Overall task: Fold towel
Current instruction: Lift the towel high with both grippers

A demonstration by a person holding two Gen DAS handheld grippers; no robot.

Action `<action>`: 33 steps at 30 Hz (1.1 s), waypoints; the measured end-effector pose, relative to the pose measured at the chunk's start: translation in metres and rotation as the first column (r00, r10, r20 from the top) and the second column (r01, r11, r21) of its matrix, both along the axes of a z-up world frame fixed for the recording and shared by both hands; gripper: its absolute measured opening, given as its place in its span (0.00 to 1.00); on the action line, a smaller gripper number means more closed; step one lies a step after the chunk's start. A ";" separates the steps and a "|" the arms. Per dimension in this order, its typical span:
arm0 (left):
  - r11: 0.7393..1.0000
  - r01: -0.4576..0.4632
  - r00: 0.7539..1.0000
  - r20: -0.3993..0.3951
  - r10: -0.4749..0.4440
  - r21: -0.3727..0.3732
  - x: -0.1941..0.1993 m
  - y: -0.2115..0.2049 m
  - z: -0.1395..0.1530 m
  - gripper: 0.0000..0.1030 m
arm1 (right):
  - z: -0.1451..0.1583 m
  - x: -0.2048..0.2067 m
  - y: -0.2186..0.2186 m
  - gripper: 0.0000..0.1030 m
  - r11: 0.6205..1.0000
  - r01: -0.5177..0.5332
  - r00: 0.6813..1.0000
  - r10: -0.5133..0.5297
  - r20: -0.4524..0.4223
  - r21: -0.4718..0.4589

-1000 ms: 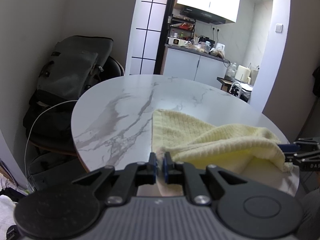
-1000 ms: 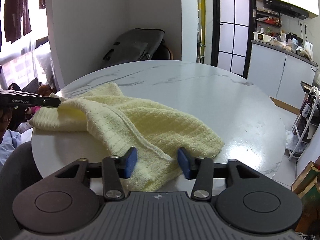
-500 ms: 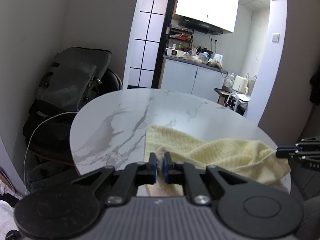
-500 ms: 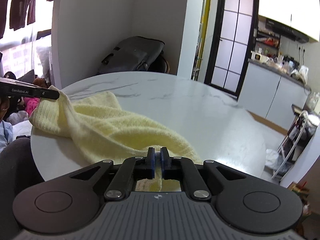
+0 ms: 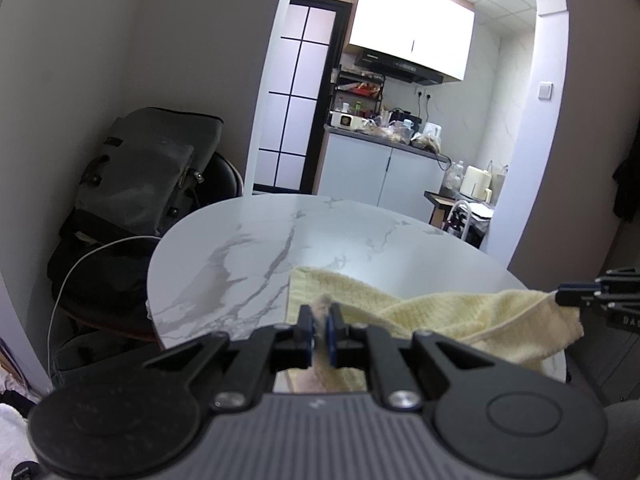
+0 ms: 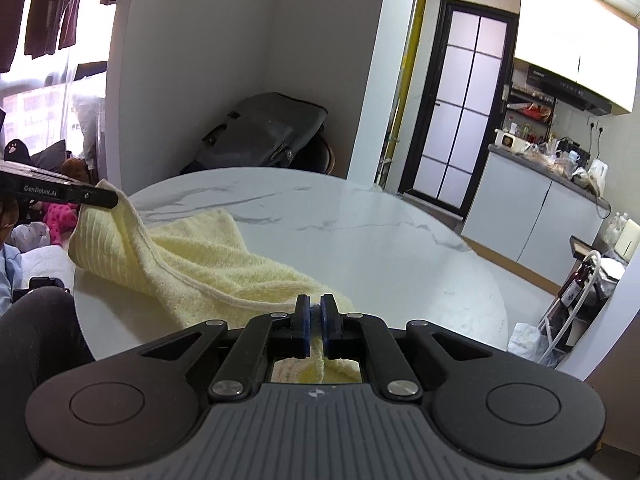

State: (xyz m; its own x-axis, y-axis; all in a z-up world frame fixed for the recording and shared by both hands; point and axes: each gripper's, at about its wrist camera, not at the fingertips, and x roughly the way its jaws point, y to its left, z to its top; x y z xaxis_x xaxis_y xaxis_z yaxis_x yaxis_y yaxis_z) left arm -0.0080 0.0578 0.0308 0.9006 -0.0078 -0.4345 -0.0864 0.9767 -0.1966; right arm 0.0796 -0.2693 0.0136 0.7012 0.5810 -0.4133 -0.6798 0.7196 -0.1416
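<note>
A pale yellow knitted towel (image 5: 452,316) lies rumpled on the near part of a round white marble table (image 5: 320,236). My left gripper (image 5: 319,326) is shut on one near corner of the towel and holds it raised. My right gripper (image 6: 315,320) is shut on the other near corner of the towel (image 6: 208,264), also lifted. Each gripper shows in the other's view: the right one (image 5: 560,300) at the right edge, the left one (image 6: 114,199) at the left edge. The towel hangs between them, its far part resting on the table (image 6: 380,240).
A chair with a grey bag (image 5: 148,172) stands behind the table by the wall. A white cable (image 5: 80,268) hangs near it. A kitchen counter (image 5: 384,168) lies beyond the doorway. A small trolley (image 6: 576,300) stands to the table's right.
My right gripper closed on the towel's near corner. Both grippers then rose and pulled back, lifting the near edge of the towel off the table.
</note>
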 end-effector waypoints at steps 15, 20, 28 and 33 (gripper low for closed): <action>1.000 -0.001 0.996 0.085 0.000 0.011 -0.009 -0.004 0.033 0.07 | 0.042 -0.011 -0.005 0.05 1.000 0.018 0.994 -0.021 0.104 0.021; 0.999 0.004 0.991 0.137 -0.011 0.053 -0.013 -0.005 0.061 0.07 | 0.066 -0.018 -0.005 0.05 0.999 0.027 0.987 -0.032 0.159 0.037; 0.989 0.015 0.974 0.220 -0.048 0.149 -0.024 -0.014 0.112 0.07 | 0.111 -0.034 -0.013 0.04 0.995 0.051 0.960 -0.074 0.269 0.090; 0.981 0.017 0.959 0.275 -0.072 0.195 -0.035 -0.026 0.141 0.07 | 0.133 -0.045 -0.016 0.04 0.991 0.053 0.942 -0.090 0.325 0.119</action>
State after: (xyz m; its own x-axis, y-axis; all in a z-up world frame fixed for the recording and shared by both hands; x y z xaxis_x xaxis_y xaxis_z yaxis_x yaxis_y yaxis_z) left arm -0.0431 0.0319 0.1721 0.9867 0.0073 -0.1625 -0.0104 0.9998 -0.0179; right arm 0.0341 -0.2855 0.1470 0.8287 0.5522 -0.0912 -0.5545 0.7878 -0.2682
